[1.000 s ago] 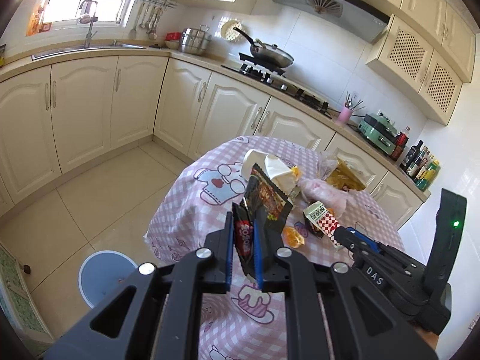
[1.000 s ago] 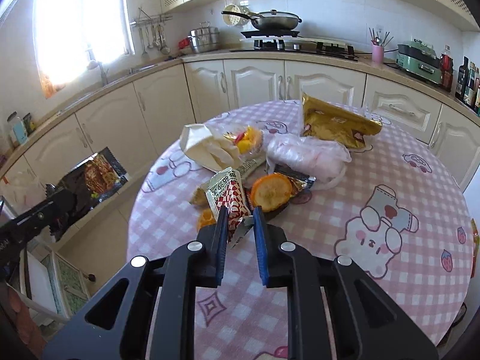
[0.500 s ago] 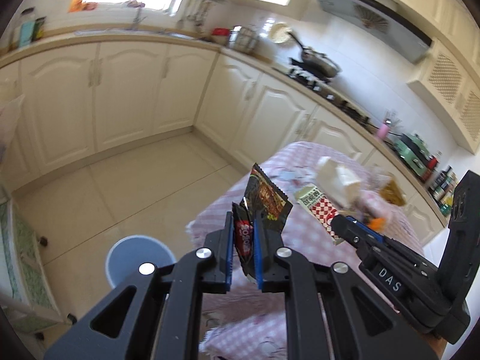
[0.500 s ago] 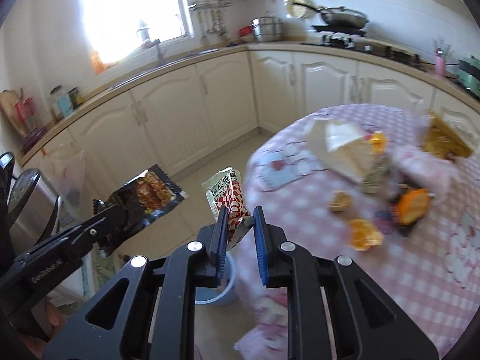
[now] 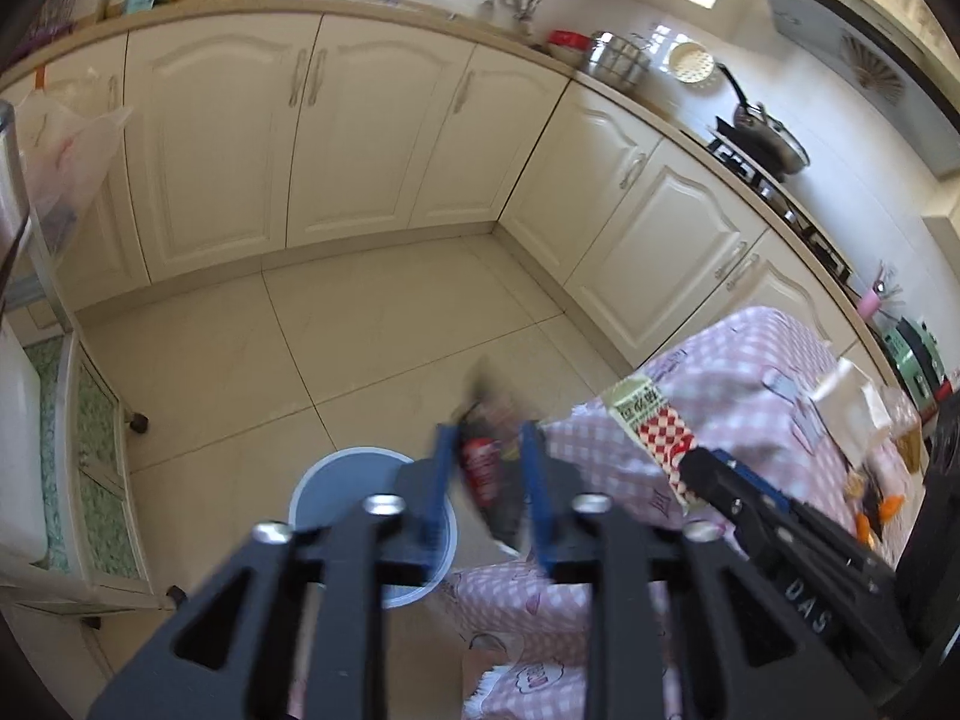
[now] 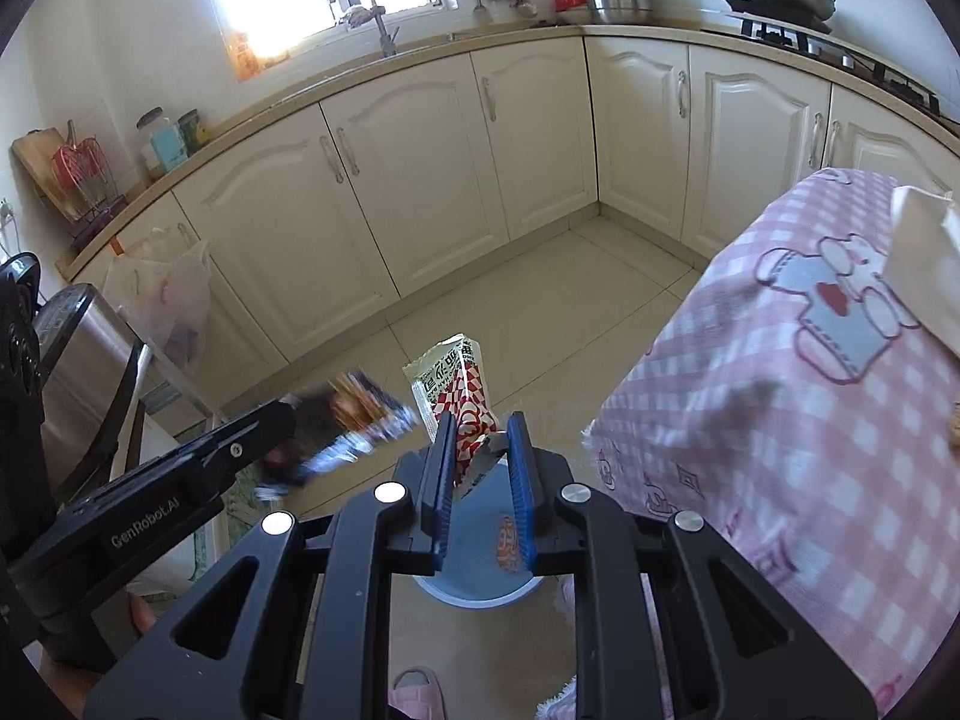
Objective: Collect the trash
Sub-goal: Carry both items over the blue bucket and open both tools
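Note:
My left gripper (image 5: pixel 487 450) has its jaws spread, with a blurred dark snack wrapper (image 5: pixel 489 468) loose between them, above the floor by a blue bin (image 5: pixel 360 480). The same wrapper (image 6: pixel 342 420) shows blurred at the left gripper's tip in the right wrist view. My right gripper (image 6: pixel 480 450) has its jaws parted too, with a red-and-white checked wrapper (image 6: pixel 459 390) between them above the bin (image 6: pixel 480 564). That wrapper also shows in the left wrist view (image 5: pixel 651 426).
The round table with a pink checked cloth (image 6: pixel 810 390) stands at the right, with more trash on it (image 5: pixel 864 420). Cream cabinets (image 5: pixel 360 138) line the walls. A white rolling cart (image 5: pixel 60 450) stands at the left. A plastic bag (image 6: pixel 168 294) hangs by a steel appliance.
Both grippers swung left off the table to above the blue bin. Both have opened their jaws; the dark wrapper is blurred and slipping in the left jaws.

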